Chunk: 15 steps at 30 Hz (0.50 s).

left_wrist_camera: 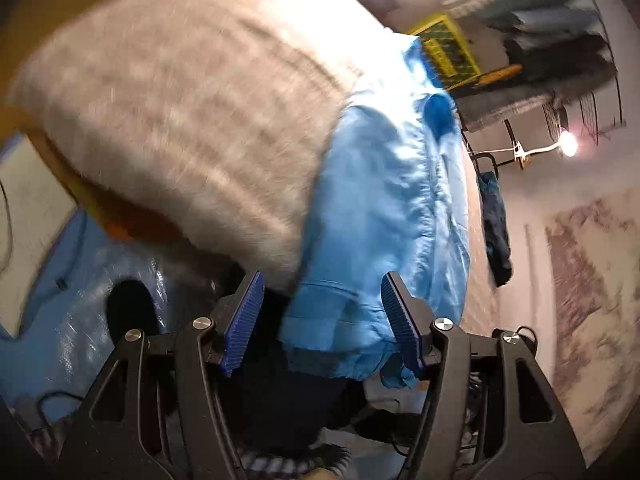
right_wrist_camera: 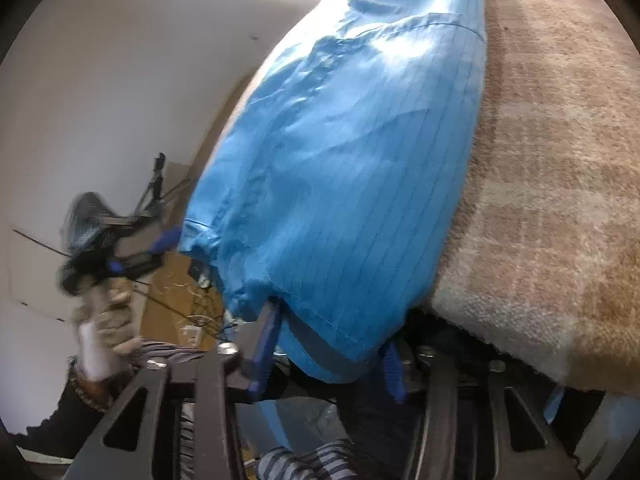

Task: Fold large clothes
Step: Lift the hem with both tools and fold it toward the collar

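A shiny light-blue garment (right_wrist_camera: 344, 168) with thin dark pinstripes lies lengthwise on a fuzzy beige-and-brown striped blanket (right_wrist_camera: 560, 200) covering the bench, its hem hanging over the near edge. White walls and bright lamps surround it. The right gripper (right_wrist_camera: 324, 352) has its jaws clamped on the hem. The left gripper (left_wrist_camera: 320, 328) has its jaws apart, the hem edge loose between them.
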Each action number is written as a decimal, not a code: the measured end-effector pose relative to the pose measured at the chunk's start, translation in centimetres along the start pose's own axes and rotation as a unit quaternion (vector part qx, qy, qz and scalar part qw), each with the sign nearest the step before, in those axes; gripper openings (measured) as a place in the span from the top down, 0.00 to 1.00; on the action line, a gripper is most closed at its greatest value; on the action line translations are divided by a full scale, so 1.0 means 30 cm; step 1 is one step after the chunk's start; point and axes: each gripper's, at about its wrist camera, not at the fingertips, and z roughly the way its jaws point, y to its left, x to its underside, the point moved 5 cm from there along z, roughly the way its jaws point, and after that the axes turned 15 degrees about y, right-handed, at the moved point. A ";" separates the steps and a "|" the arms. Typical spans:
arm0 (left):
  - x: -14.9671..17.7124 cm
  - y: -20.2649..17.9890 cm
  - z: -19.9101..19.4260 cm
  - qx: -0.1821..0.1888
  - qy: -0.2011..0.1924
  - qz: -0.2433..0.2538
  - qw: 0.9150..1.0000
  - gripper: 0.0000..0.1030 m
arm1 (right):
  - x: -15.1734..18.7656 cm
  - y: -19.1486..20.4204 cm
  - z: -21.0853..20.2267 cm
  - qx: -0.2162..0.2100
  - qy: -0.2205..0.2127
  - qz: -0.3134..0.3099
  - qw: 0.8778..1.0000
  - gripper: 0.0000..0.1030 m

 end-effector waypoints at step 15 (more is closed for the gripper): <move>0.087 -0.123 0.066 0.026 0.047 0.068 0.996 0.97 | 0.031 0.085 -0.153 0.011 0.029 -0.033 0.999 0.96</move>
